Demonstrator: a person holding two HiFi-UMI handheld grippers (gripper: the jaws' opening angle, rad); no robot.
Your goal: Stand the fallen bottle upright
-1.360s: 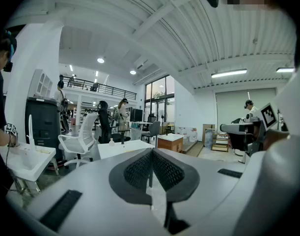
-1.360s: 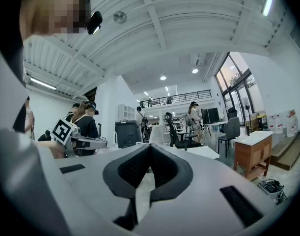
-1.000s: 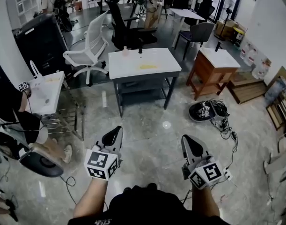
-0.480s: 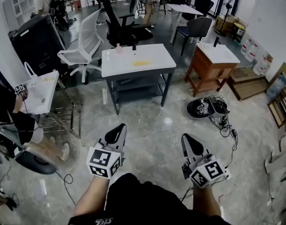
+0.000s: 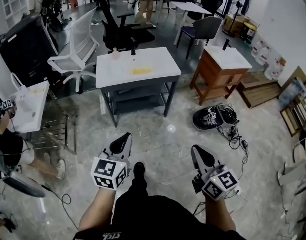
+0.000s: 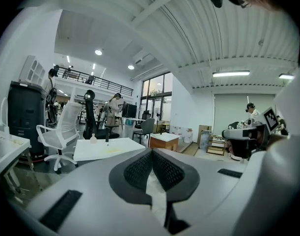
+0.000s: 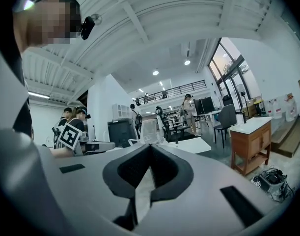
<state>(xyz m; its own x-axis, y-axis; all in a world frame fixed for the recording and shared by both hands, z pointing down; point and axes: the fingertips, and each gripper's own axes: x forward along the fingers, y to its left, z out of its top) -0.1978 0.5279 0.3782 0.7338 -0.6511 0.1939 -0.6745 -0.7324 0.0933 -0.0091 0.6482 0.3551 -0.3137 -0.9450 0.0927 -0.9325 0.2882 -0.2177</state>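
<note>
Left gripper, right gripper: jaws together, empty.

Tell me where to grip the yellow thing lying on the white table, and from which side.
Probably across its middle, from the near edge of the white table and from above: the yellow thing lies flat, its length along that edge, narrow width toward you. Its ends cannot be told apart.

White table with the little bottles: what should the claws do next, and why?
Probably step closer to the white table. The left claw and right claw are both shut, empty and out over the floor, well short of it, so nothing on it can be reached yet.
</note>
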